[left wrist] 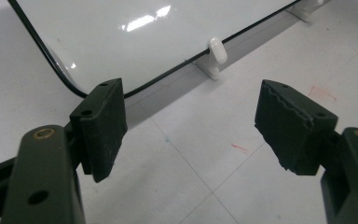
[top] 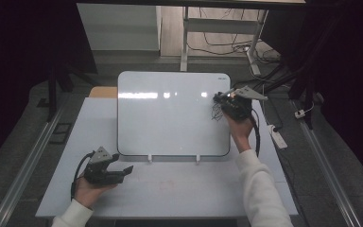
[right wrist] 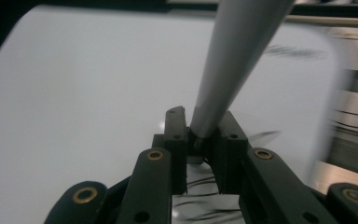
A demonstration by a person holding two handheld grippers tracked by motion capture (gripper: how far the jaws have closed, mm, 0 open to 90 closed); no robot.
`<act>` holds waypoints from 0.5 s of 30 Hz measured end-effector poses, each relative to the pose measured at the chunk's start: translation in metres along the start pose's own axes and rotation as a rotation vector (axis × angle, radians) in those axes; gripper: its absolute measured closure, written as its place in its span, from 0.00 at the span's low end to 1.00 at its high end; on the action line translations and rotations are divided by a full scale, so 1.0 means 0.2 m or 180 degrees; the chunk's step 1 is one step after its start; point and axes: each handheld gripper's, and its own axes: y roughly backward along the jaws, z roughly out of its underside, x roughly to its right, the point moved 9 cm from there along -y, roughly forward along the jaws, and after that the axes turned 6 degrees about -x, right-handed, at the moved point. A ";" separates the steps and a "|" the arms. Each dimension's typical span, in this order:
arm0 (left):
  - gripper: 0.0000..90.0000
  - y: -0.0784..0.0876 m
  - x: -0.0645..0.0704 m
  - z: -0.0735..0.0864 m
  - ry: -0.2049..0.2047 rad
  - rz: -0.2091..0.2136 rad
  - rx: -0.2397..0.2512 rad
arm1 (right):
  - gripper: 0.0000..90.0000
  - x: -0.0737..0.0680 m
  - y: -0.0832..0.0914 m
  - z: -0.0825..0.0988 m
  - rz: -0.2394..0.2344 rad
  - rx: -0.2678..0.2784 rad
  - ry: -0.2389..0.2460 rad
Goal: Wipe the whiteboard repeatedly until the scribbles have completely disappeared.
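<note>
Clamping a slim grey marker pen (right wrist: pixel 235 60), the right gripper (top: pixel 234 101) scribbles black lines at 3 o'clock on the white rectangular whiteboard (top: pixel 170 113); left gripper (top: pixel 106 170) rests spread, empty, at 7 o'clock, clear of writing.

Left gripper (top: pixel 123 171): jaws spread wide apart, nothing between them, lying level.
Left hand (top: pixel 89 191): wrapped behind its body.
Right gripper (top: pixel 223 97): jaws clamped together, forearm stretched forward behind it.
Right hand (top: pixel 240 126): gripping from below.
</note>
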 end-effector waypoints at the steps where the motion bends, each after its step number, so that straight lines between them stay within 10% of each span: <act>1: 0.29 0.01 0.00 0.00 -0.0012 0.0001 0.0018 | 0.86 0.01 0.00 0.00 -0.0067 0.0017 -0.0132; 6: 0.29 0.00 0.00 0.00 0.0005 -0.0005 0.0001 | 0.86 -0.10 -0.01 0.06 -0.0203 -0.0194 0.0279; 11: 0.29 0.00 0.01 0.00 -0.0022 0.0004 0.0007 | 0.86 0.01 0.01 0.02 -0.0089 -0.0021 -0.0131; 13: 0.28 0.00 0.01 -0.01 -0.0011 0.0003 0.0012 | 0.86 -0.10 -0.01 0.06 -0.0196 -0.0227 0.0303; 15: 0.28 -0.01 0.00 0.00 -0.0005 0.0000 -0.0004 | 0.86 -0.07 -0.01 0.04 -0.0136 -0.0211 0.0301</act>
